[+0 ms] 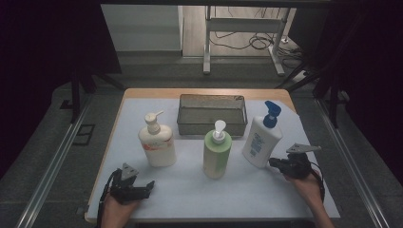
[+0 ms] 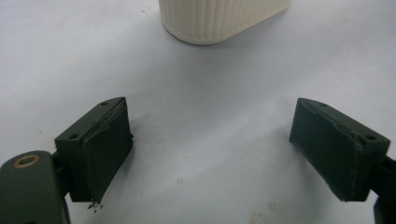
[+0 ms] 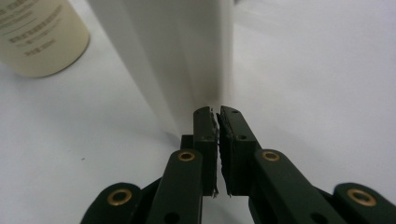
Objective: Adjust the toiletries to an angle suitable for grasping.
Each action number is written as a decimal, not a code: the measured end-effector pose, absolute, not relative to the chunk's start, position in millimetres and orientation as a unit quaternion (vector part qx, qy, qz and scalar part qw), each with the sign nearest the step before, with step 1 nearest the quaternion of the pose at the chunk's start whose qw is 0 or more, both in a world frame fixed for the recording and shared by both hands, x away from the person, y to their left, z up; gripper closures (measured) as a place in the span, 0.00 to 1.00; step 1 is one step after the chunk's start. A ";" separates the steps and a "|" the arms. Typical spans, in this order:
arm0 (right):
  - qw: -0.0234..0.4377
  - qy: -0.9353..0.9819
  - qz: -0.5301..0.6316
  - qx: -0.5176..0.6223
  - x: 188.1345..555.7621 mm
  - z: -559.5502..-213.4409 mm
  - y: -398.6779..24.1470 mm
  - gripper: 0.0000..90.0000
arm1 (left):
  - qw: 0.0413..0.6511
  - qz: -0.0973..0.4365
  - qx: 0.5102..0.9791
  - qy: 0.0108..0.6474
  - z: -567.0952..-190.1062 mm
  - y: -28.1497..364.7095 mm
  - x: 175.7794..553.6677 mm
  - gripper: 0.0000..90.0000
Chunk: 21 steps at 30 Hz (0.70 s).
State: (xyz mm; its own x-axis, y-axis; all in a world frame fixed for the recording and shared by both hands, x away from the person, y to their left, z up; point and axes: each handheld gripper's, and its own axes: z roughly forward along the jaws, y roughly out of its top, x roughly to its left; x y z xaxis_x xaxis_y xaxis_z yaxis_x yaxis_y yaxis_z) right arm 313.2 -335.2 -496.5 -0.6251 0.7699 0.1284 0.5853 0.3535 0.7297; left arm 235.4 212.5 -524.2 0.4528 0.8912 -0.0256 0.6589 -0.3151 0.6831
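The right gripper (image 1: pixel 274 163), held in a hand (image 1: pixel 308 186) low at the near right of the table, points toward the base of the white pump bottle with the blue nozzle and blue label (image 1: pixel 260 136). In the right gripper view its two black jaws are pressed together with nothing between them, their tips just short of the bottle's white wall (image 3: pixel 187 56); whether they touch it I cannot tell.

The left gripper (image 1: pixel 148 186) rests at the near left edge of the white table cover (image 1: pixel 190 190), held in the other hand (image 1: pixel 114 211). Its jaws stand spread wide and empty, aimed at the ribbed foot of the cream pump bottle with the orange label (image 1: pixel 157 140), which stands well clear of them.

Between the two outer bottles stands a pale green pump bottle with a white pump (image 1: pixel 217 149), nearer the person than the blue-topped one. Behind all three, at the far side of the table, sits an empty rectangular grey wire-mesh basket (image 1: pixel 212 127). Nothing lies between the right gripper and its bottle.
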 end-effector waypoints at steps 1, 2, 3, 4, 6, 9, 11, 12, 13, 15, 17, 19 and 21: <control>0.120 0.815 0.387 0.415 311.8 -496.3 -333.1 0.94 | 0.319 0.182 0.790 0.490 -524.2 212.5 235.4 0.14; 0.121 0.815 0.385 0.415 311.5 -496.2 -332.6 0.94 | 0.319 0.182 0.790 0.490 -524.2 212.5 235.4 0.14; 0.122 0.815 0.385 0.415 311.8 -496.5 -332.6 0.93 | 0.319 0.182 0.790 0.490 -524.2 212.5 235.4 0.14; 0.121 0.814 0.384 0.418 312.2 -496.9 -333.0 0.92 | 0.319 0.182 0.790 0.490 -524.2 212.5 235.4 0.14; 0.119 0.813 0.385 0.420 312.4 -497.3 -333.6 0.91 | 0.319 0.182 0.790 0.490 -524.3 212.5 235.3 0.14; 0.124 0.809 0.386 0.426 309.2 -494.6 -335.3 0.88 | 0.319 0.182 0.790 0.490 -524.3 212.5 235.3 0.14; 0.126 0.807 0.386 0.429 305.9 -491.3 -336.9 0.85 | 0.319 0.182 0.790 0.490 -524.3 212.5 235.3 0.14; 0.126 0.807 0.386 0.429 305.9 -491.3 -336.9 0.85 | 0.319 0.182 0.790 0.490 -524.3 212.5 235.3 0.14; 0.132 0.805 0.385 0.431 302.6 -488.2 -338.2 0.81 | 0.319 0.182 0.790 0.490 -524.3 212.4 235.3 0.14; 0.132 0.804 0.386 0.433 300.7 -486.0 -339.0 0.79 | 0.319 0.182 0.790 0.490 -524.3 212.5 235.3 0.14; 0.139 0.800 0.391 0.434 293.8 -478.8 -340.6 0.73 | 0.320 0.182 0.790 0.490 -524.3 212.4 235.3 0.14; 0.140 0.799 0.394 0.433 290.9 -474.7 -340.7 0.68 | 0.320 0.182 0.790 0.490 -524.3 212.4 235.2 0.14; 0.142 0.798 0.396 0.432 287.3 -469.5 -339.5 0.65 | 0.320 0.182 0.790 0.490 -524.3 212.4 235.2 0.14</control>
